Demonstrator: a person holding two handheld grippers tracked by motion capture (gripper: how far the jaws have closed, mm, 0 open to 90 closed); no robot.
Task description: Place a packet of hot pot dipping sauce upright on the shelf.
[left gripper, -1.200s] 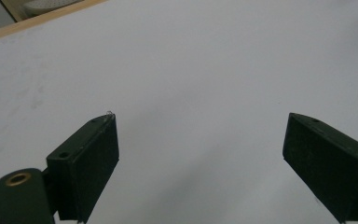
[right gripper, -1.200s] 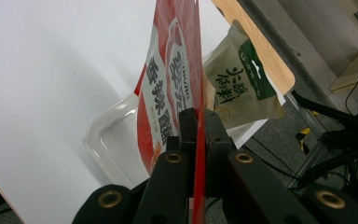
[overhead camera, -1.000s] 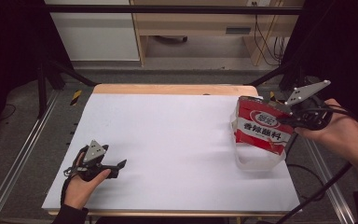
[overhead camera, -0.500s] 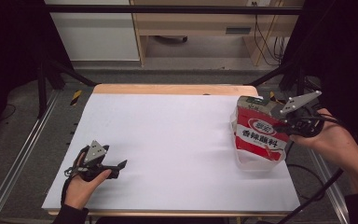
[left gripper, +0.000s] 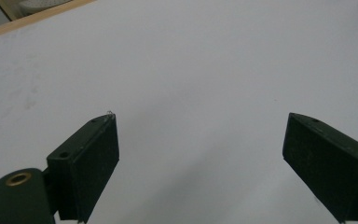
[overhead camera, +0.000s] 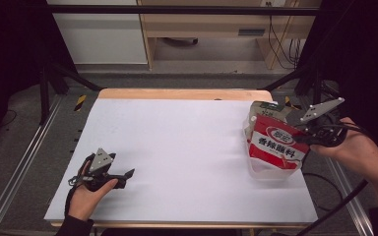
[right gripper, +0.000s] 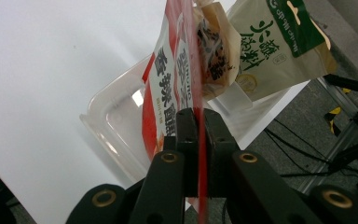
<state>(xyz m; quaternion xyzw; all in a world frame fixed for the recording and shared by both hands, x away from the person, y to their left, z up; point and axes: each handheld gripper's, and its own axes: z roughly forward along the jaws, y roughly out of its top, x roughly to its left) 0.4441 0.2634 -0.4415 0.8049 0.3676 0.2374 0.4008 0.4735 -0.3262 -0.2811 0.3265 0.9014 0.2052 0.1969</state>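
— Red snack bag [overhead camera: 277, 145] hangs over our clear tub [overhead camera: 270, 172] at the counter's [overhead camera: 187, 142] right edge, right gripper [right gripper: 196, 122] fingers clamped on its seam.

— Left gripper [overhead camera: 128, 173] fingers gape, empty. We might tip the tub or crush the green bag [right gripper: 279, 42].

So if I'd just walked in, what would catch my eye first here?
Probably the red snack bag at the table's right edge, pinched by its edge in the right gripper and hanging into a clear plastic tub. Behind it in the tub leans a beige and green pouch. Far off at the near left, the left gripper rests open on the bare white table.
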